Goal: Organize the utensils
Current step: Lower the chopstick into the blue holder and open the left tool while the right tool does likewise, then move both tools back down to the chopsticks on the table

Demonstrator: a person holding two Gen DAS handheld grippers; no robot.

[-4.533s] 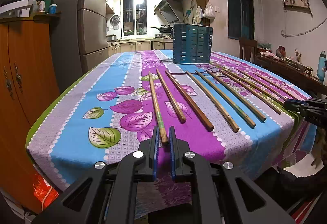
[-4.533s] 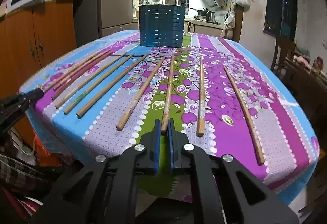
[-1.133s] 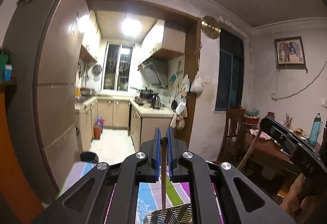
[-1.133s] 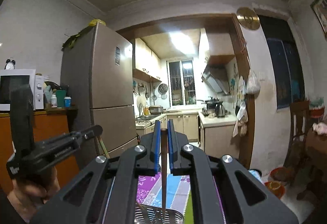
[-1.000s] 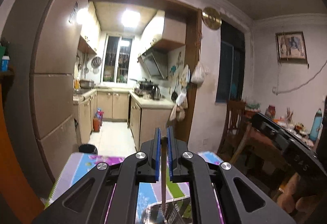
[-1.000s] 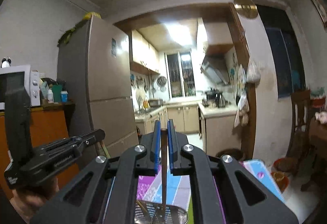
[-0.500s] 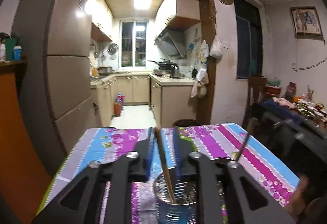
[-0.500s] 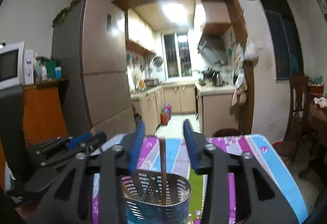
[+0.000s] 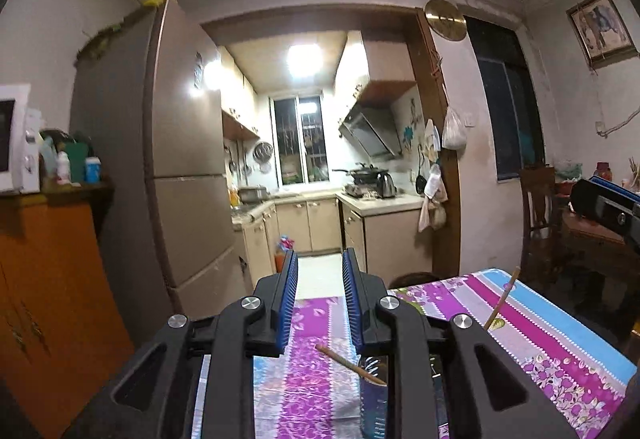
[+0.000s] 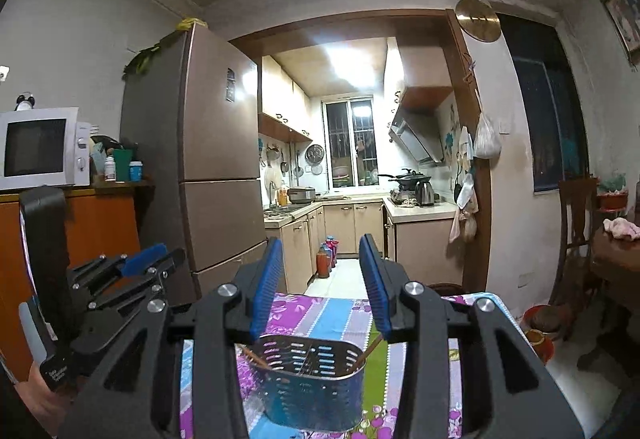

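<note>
Chopsticks [image 10: 256, 359] lean inside the perforated holder [image 10: 312, 383] at bottom centre of the right view, on the floral worktop [image 10: 320, 315]. Left view hides most of the holder, showing one chopstick tip [image 9: 344, 359]. Right claw [image 10: 320, 287] and left claw [image 9: 318, 303] both gape, empty.

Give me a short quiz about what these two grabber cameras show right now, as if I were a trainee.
1. True or false: the right gripper holds a chopstick.
2. The holder contains: A) spoons B) chopsticks C) nothing.
3. Fill in: the left gripper jaws stand ____.

Key: 1 false, both grippers are open with nothing between the jaws. 2 B, chopsticks lean against the rim inside. 3 open.
</note>
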